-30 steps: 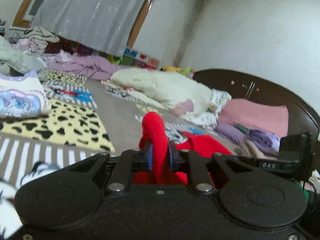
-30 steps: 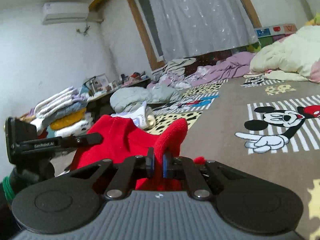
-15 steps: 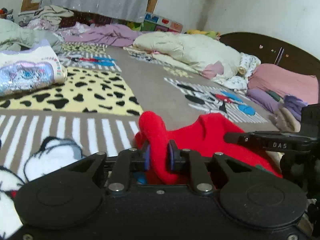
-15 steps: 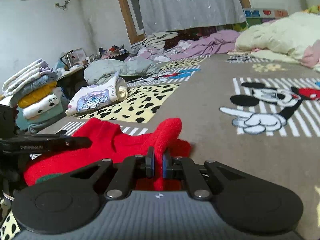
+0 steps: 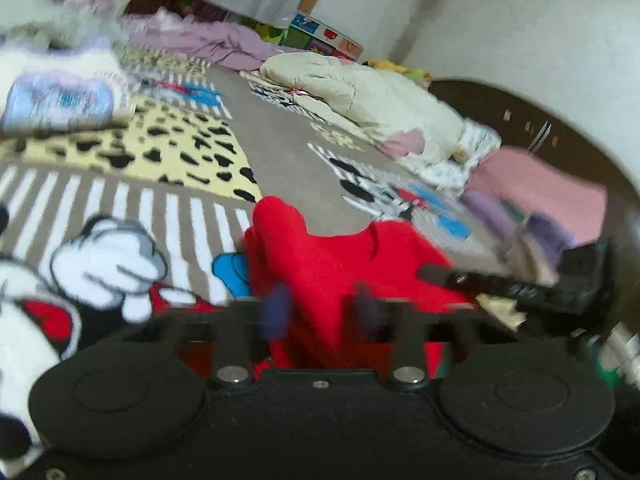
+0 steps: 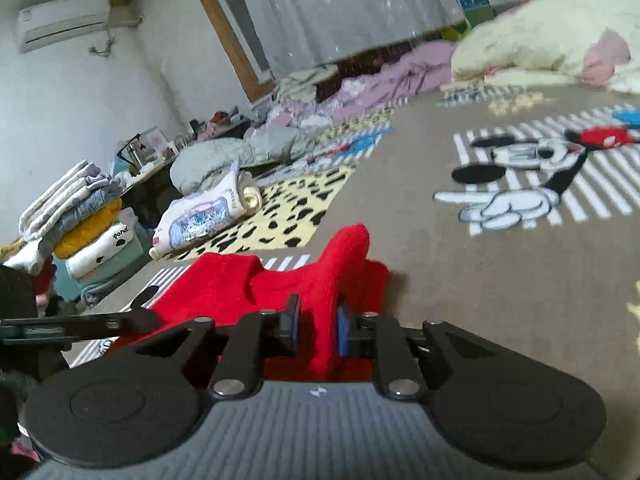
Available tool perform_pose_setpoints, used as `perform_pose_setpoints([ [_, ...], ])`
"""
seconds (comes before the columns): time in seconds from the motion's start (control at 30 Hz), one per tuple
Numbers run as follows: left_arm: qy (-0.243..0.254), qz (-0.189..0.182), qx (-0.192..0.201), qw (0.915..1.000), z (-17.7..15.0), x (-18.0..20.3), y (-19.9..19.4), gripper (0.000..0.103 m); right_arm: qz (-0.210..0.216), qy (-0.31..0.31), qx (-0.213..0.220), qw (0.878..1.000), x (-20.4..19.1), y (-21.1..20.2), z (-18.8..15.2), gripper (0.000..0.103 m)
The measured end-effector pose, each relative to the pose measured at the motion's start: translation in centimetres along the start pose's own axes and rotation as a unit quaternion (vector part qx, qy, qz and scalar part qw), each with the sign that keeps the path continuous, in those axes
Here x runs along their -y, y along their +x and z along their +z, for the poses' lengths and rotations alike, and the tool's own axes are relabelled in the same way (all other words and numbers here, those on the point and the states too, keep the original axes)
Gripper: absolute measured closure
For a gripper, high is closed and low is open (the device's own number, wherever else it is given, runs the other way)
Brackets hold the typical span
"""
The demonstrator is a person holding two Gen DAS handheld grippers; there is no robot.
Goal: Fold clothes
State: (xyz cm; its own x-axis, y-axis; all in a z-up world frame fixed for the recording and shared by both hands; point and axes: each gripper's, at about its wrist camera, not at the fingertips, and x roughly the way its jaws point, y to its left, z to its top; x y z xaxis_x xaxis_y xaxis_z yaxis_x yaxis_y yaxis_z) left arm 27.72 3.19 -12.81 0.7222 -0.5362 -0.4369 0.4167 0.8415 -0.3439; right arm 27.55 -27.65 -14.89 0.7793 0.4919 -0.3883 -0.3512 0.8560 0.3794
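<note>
A red knit garment [image 5: 340,264] lies on the cartoon-print bedspread [image 5: 280,152], one corner standing up in a peak. My left gripper [image 5: 322,314] is open, its blurred blue pads [image 5: 276,312] spread on either side of the red cloth without pinching it. In the right wrist view the same red garment [image 6: 256,284] lies low on the bedspread [image 6: 460,280]. A fold rises between the fingers of my right gripper [image 6: 317,324], which stands open with a gap at the left pad [image 6: 292,322]. Each view shows the other gripper's black arm at its edge.
A folded white printed top [image 6: 200,220] lies on the leopard-print patch. A stack of folded clothes [image 6: 80,220] stands at the far left. A cream duvet [image 5: 360,96], pink and purple folded items [image 5: 540,196] and a dark headboard [image 5: 520,112] fill the right.
Both grippers have let go of the red garment: their jaws were shut on it before and stand apart now. The garment has settled onto the bedspread. The left wrist view is blurred by motion.
</note>
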Motion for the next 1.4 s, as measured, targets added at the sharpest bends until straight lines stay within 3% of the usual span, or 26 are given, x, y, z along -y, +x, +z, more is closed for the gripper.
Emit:
perform_pose_setpoints([
  [0.1, 0.097, 0.062, -0.022, 0.9931, -1.2, 1.8, 2.0, 0.089, -0.039, -0.026, -0.019, 0.999, -0.3, 1.1, -0.8, 0.083],
  [0.17, 0.103, 0.074, -0.019, 0.9917, -1.4, 2.2, 1.9, 0.088, -0.047, -0.017, -0.008, 0.999, -0.4, 0.4, -0.7, 0.073],
  [0.2, 0.102, 0.077, -0.008, 0.9918, -1.1, 2.4, 1.2, 0.088, -0.049, -0.025, 0.01, 0.998, -0.9, -0.6, -0.4, 0.073],
  [0.3, 0.105, 0.068, 0.024, 0.9919, -0.5, 3.2, -1.5, 0.084, -0.033, -0.082, 0.052, 0.995, -3.4, -3.7, -0.3, 0.069],
  [0.47, 0.108, -0.004, 0.01, 0.9941, -1.4, 5.2, -1.8, 0.079, 0.019, -0.165, 0.02, 0.986, -6.8, -4.2, -2.7, 0.071],
  [0.57, 0.136, 0.02, -0.064, 0.9884, -3.3, 5.7, 1.5, 0.078, 0.009, -0.166, -0.049, 0.985, -6.3, -1.2, -4.3, 0.068],
  [0.7, 0.14, 0.023, -0.066, 0.9877, -3.3, 5.7, 1.8, 0.075, 0.025, -0.139, -0.071, 0.987, -5.2, -1.2, -2.7, 0.07],
  [0.8, 0.138, 0.012, -0.039, 0.9895, -2.6, 6.2, 0.5, 0.074, 0.024, -0.166, 0.003, 0.986, -6.5, -3.9, -2.7, 0.068],
  [0.83, 0.135, 0.014, -0.041, 0.9899, -2.5, 6.1, 0.5, 0.068, 0.017, -0.163, -0.008, 0.986, -6.5, -3.6, -2.9, 0.062],
  [0.87, 0.131, 0.021, -0.051, 0.9898, -2.6, 5.9, 0.8, 0.063, 0.011, -0.155, -0.056, 0.986, -6.1, -2.2, -3.2, 0.059],
  [0.9, 0.13, 0.023, -0.052, 0.9898, -2.6, 5.8, 0.9, 0.063, 0.017, -0.144, -0.079, 0.986, -5.3, -1.4, -3.8, 0.059],
  [1.1, 0.138, 0.007, -0.023, 0.9901, -1.5, 5.3, 0.8, 0.063, 0.027, -0.151, -0.058, 0.987, -4.7, -2.2, -1.6, 0.06],
  [1.23, 0.147, 0.015, 0.033, 0.9885, 1.1, 4.5, 1.8, 0.063, 0.009, -0.174, -0.015, 0.985, -4.4, -0.6, 1.0, 0.055],
  [1.4, 0.127, 0.022, 0.002, 0.9916, 1.9, 2.7, 5.1, 0.06, 0.002, -0.151, -0.003, 0.989, -2.7, 2.0, 2.2, 0.052],
])
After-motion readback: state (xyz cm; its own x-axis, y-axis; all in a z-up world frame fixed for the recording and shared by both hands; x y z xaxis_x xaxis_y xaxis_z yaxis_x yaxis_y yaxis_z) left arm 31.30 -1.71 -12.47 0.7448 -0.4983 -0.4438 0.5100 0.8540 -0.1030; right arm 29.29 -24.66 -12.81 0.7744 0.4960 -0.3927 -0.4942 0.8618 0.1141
